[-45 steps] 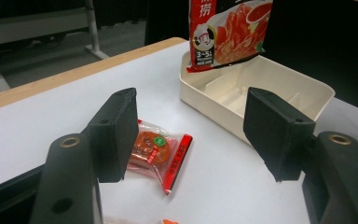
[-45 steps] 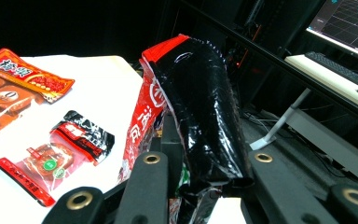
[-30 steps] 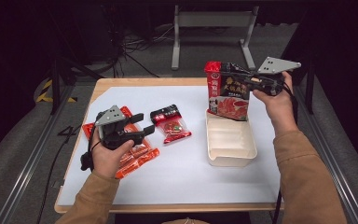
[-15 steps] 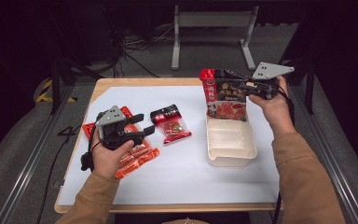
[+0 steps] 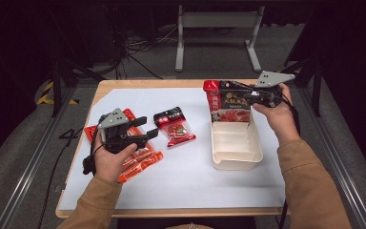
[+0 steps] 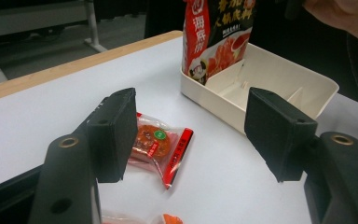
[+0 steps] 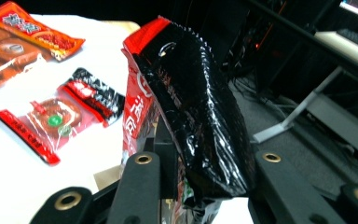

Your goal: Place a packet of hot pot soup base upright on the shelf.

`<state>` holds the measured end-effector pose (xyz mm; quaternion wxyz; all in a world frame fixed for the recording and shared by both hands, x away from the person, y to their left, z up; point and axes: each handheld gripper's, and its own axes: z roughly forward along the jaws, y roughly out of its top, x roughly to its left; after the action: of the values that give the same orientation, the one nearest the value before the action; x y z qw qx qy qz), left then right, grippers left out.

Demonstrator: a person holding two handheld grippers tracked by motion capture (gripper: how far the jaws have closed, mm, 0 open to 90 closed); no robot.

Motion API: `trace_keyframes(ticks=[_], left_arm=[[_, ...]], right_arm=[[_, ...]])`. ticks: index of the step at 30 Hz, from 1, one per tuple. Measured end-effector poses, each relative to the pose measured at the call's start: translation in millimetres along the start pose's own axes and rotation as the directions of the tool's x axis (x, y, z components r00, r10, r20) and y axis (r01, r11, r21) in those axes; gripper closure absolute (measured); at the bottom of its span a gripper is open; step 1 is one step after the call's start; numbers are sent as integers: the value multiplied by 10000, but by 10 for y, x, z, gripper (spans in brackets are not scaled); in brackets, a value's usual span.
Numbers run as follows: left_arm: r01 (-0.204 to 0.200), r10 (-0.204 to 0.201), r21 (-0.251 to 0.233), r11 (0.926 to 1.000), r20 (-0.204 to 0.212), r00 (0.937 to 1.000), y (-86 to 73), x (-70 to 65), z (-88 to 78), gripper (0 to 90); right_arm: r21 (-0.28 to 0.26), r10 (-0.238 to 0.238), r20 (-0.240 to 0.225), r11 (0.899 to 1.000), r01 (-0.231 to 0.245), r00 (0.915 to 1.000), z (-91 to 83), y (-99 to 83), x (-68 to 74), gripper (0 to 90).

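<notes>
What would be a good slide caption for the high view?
Right tool lowers a black-and-red sauce pouch upright into the cream tray, jaws just easing open; left tool waits open above orange packets.

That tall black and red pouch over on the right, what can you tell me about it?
The pouch is a glossy, crinkled plastic packet, black with a red strip up one side, white characters and a picture of red food low on its front. It stands upright with its bottom inside the far end of the cream tray. The right gripper has it between its jaws near the top; they have just been opening, so the hold looks to be loosening. Nothing else touches it.
</notes>
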<state>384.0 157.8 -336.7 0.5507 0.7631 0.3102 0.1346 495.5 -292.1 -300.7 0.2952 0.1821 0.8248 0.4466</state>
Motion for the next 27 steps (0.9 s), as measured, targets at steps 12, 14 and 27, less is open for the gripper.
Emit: trace_keyframes(ticks=[12, 14, 27], left_arm=[[78, -78, 103, 9999, 17, 10000, -12, 10, 20, 341], [73, -73, 120, 9999, 16, 10000, -14, 13, 19, 339], [-10, 20, 322, 9995, -331, 9994, -28, 50, 22, 315]], right_arm=[[72, 1671, 428, 9858, -1676, 9850, -102, -214, -13, 708], [51, 1817, 499, 9833, -1822, 9821, -115, -247, -9, 711], [194, 2529, 983, 9665, -2560, 9625, -206, -250, -20, 590]])
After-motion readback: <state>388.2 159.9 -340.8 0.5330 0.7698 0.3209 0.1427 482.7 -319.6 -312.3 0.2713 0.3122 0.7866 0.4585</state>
